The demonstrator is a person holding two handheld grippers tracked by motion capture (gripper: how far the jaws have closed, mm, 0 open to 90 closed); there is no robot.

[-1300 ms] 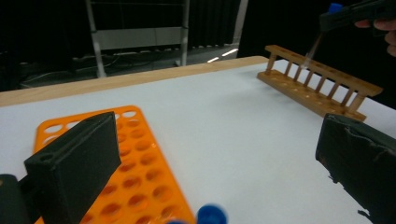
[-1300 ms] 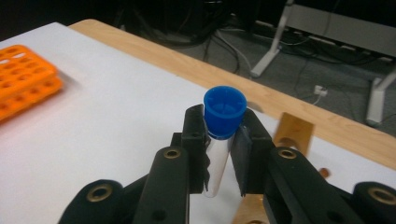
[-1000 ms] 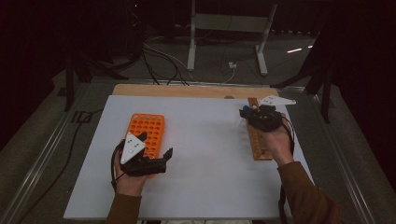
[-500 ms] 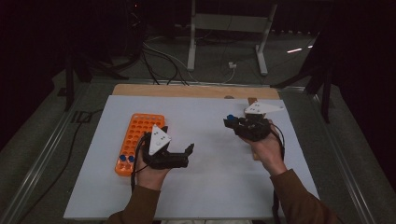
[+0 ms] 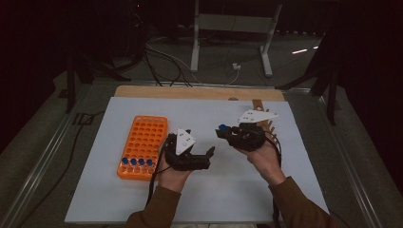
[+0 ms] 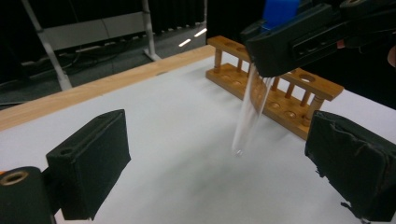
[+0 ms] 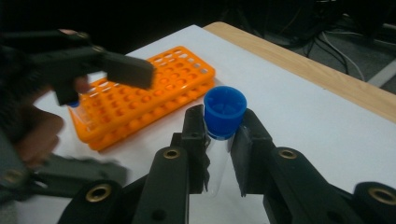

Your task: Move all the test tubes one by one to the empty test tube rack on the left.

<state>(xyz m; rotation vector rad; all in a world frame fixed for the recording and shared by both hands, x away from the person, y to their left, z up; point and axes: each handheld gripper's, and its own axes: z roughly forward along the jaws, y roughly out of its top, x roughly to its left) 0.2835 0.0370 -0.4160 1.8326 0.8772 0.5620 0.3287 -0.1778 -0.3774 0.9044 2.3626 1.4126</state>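
Observation:
My right gripper (image 5: 227,134) is shut on a clear test tube with a blue cap (image 7: 224,108), held upright above the white mat. The same tube (image 6: 250,109) hangs just ahead of my left gripper (image 6: 219,158), between its two wide-apart jaws without touching either pad. The left jaws have just been closing a little. In the high view the left gripper (image 5: 208,154) points right toward the tube's blue cap (image 5: 222,127). An orange tube rack (image 5: 142,137) lies to the left, with several blue-capped tubes (image 5: 136,162) in its near row.
A wooden test-tube rack (image 5: 259,105) stands at the back right of the white mat (image 5: 218,190); it shows behind the tube (image 6: 280,91) in the left gripper view. A wooden strip (image 5: 190,92) runs along the table's far edge. Cables and stand legs lie on the floor beyond.
Both hands have come toward the middle of the mat: the left one rightward from the orange rack, the right one leftward from the wooden rack with the tube in its jaws.

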